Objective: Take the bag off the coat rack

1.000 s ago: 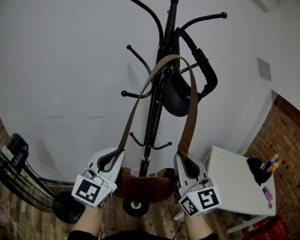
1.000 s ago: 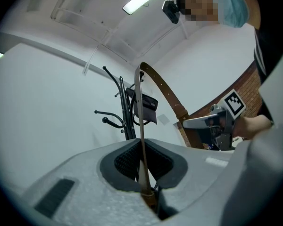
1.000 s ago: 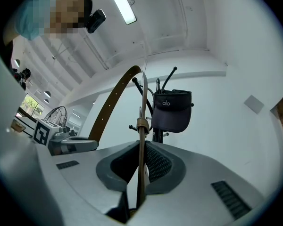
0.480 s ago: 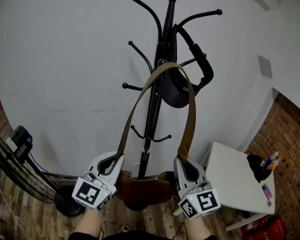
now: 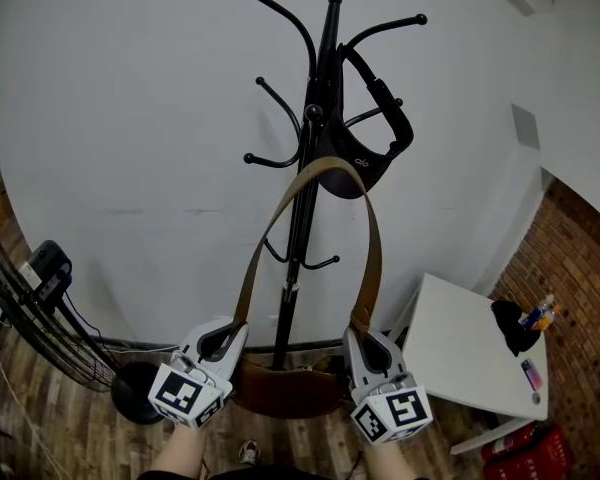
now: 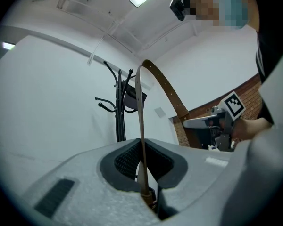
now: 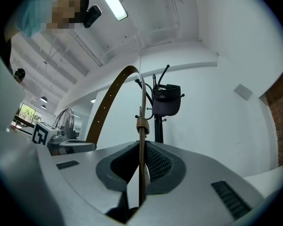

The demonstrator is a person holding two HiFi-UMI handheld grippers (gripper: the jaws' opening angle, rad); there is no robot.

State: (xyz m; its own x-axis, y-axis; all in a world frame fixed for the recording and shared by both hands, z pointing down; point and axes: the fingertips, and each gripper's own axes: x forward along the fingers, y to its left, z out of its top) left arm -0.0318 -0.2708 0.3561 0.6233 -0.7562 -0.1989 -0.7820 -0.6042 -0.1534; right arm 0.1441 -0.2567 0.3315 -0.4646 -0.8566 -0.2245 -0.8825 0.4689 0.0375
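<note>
A brown leather bag (image 5: 285, 390) hangs low between my two grippers. Its brown strap (image 5: 373, 253) loops up in front of the black coat rack (image 5: 323, 78) and peaks just below a black cap (image 5: 365, 153) that hangs on the rack. My left gripper (image 5: 220, 343) is shut on the strap's left end (image 6: 141, 126). The right gripper (image 5: 372, 346) is shut on the right end (image 7: 141, 149). In both gripper views the strap arcs through open air, apart from the rack (image 6: 120, 107) (image 7: 158, 126).
A white side table (image 5: 465, 368) stands at the right with a black object (image 5: 510, 326) and pens on it. A red basket (image 5: 528, 450) sits below it by a brick wall (image 5: 580, 298). A floor fan (image 5: 35, 333) and its round base (image 5: 135, 406) are at the left.
Both grippers have sunk and drawn back with the bag. The strap's top has dropped from the upper hook area to below the cap, in front of the pole.
</note>
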